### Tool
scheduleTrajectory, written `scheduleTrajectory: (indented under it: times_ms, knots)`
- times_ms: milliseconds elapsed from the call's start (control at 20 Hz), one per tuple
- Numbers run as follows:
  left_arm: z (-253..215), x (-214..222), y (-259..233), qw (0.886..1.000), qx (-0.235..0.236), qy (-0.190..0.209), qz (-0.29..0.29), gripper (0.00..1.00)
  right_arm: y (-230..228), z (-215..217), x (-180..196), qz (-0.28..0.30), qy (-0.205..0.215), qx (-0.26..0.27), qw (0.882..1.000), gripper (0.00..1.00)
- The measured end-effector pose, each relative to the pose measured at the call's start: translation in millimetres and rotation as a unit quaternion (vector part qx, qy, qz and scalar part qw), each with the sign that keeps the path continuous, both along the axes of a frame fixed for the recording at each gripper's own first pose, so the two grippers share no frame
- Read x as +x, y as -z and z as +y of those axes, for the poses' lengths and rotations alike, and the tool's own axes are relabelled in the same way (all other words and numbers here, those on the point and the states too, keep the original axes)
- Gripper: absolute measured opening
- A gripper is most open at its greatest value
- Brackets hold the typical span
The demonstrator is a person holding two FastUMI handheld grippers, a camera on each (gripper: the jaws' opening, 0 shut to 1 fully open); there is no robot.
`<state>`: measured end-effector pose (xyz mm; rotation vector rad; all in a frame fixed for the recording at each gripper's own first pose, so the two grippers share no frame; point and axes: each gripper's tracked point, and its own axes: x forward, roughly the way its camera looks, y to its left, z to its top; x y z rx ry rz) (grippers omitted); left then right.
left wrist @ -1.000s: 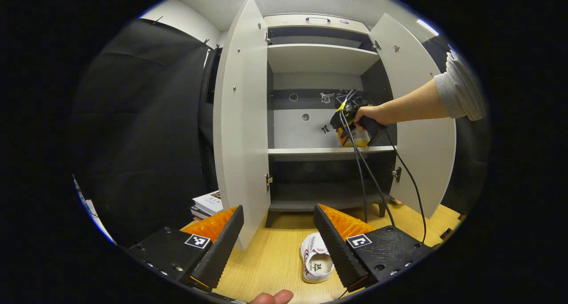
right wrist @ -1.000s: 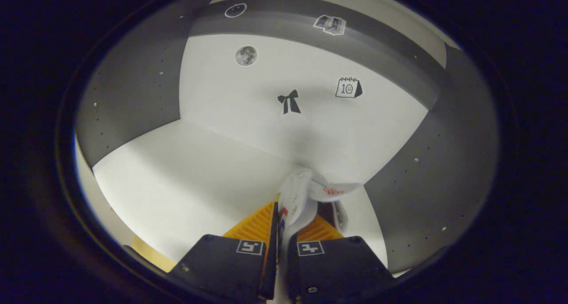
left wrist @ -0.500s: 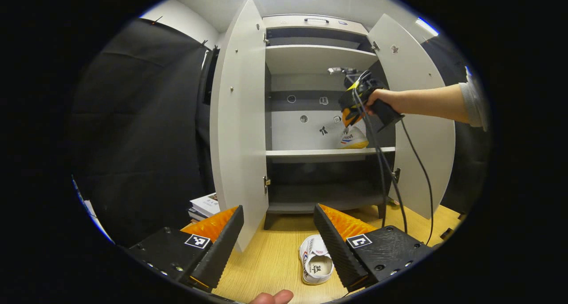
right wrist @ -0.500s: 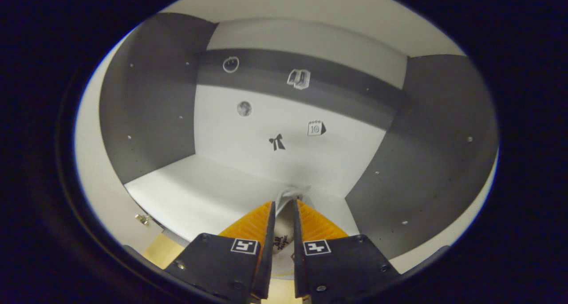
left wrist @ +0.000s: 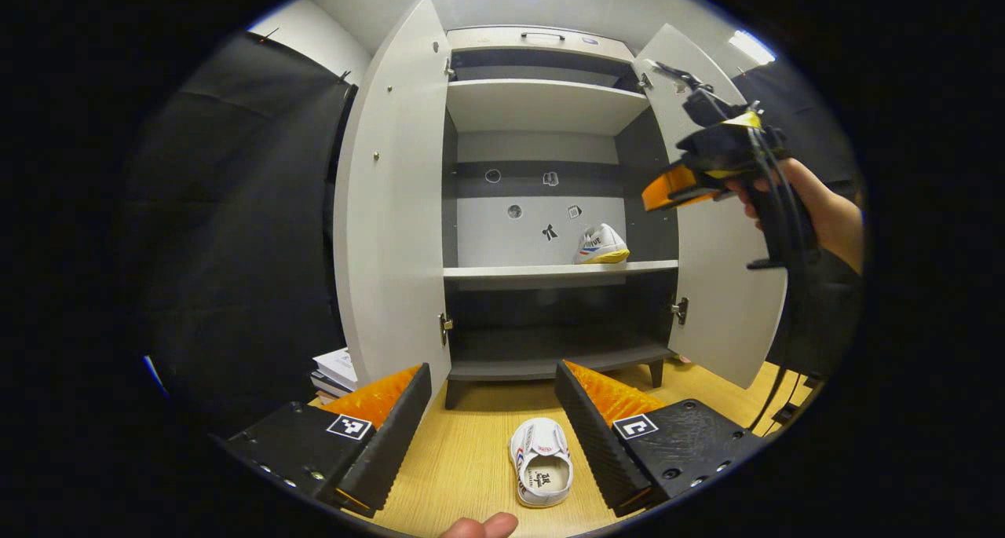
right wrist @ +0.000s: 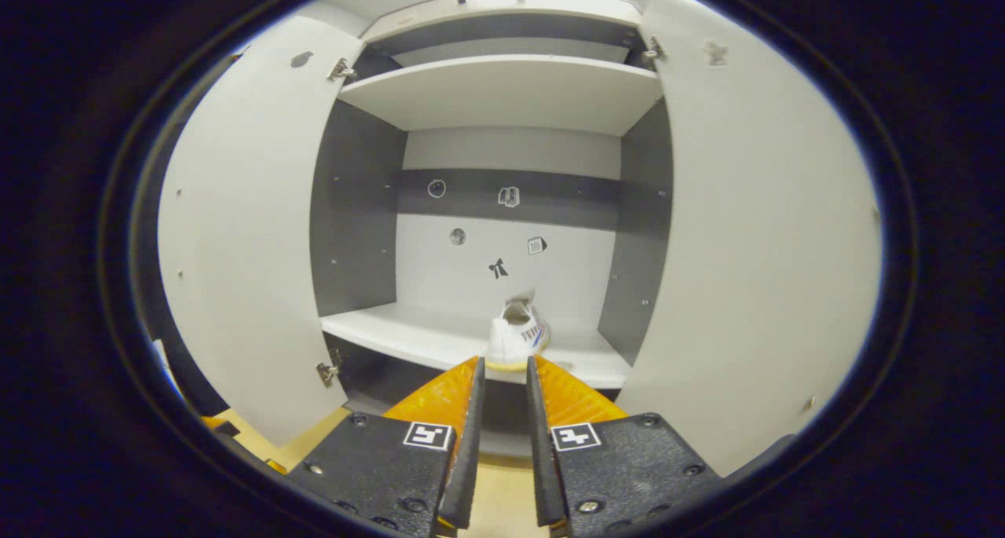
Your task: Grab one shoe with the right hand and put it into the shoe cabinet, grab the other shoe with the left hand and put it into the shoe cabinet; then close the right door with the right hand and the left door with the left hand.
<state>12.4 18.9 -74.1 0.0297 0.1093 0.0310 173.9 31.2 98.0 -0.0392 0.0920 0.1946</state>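
— Two grippers, so start with your left. How does it sit?

— Your left gripper (left wrist: pixel 493 420) is at the bottom of the left gripper view with its fingers spread wide and nothing between them. Low in the centre of that frame, a white shoe (left wrist: pixel 540 461) lies on the wooden floor (left wrist: pixel 471 459) between the two fingers but touching neither. A fingertip (left wrist: pixel 480 527) pokes in at the very bottom edge.

— And your right one?

— In the right gripper view your right gripper (right wrist: pixel 502 412) has its fingers drawn close, a narrow gap left between them and nothing in it. Seen from the left gripper view, it is at the upper right of the frame, in front of the right door (left wrist: pixel 726 287), held in your hand (left wrist: pixel 816 216) with cables (left wrist: pixel 785 326) trailing down from it.

— Where is the other shoe?

— The second white shoe (right wrist: pixel 516 334) sits on the middle shelf (right wrist: pixel 408 338) of the shoe cabinet (left wrist: pixel 542 51), toward the right end, just above your right gripper's fingertips in its own view and apart from them. In the left gripper view it is right of centre in the frame, close to the cabinet's dark right wall.

— What else around it?

— Both doors stand open: the left door (left wrist: pixel 389 208) fills the left-centre of the left gripper view, the right door swings out on the other side. Small stickers, a bow (right wrist: pixel 497 268) among them, dot the back panel. A stack of books (left wrist: pixel 336 369) lies on the floor at the lower left, beside the left door.
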Motion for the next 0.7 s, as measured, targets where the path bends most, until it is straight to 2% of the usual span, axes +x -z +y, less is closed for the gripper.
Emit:
scheduleTrajectory:
  times_ms: [50, 100, 200, 400, 600, 700]
  knots:
    - [-3.0, -0.8, 0.6, 1.0, 0.002, 0.003, 0.0, 0.96, 12.5, -5.0, -15.1, -0.011, 0.005, 0.001, 1.0, 0.35]
    - [-5.8, -2.0, 1.9, 1.0, 0.003, 0.006, 0.002, 0.95, 23.7, -8.5, -28.3, -0.022, 0.013, -0.002, 1.0, 0.42]
    - [-11.3, -4.6, 6.2, 1.0, 0.006, 0.011, 0.008, 0.95, 41.9, -12.0, -56.7, -0.04, 0.025, -0.001, 0.999, 0.51]
    - [-18.9, -10.9, 14.6, 1.0, 0.016, 0.017, 0.016, 0.96, 61.0, -15.9, -100.9, -0.06, 0.037, 0.034, 0.997, 0.58]
    - [-24.1, -16.2, 28.7, 0.999, 0.019, 0.029, 0.032, 0.97, 80.0, -21.5, -128.3, -0.048, 0.032, 0.057, 0.997, 0.79]
    - [-27.4, -16.2, 40.1, 0.998, 0.018, 0.035, 0.042, 0.97, 90.7, -27.5, -136.0, -0.046, 0.033, 0.06, 0.997, 0.84]
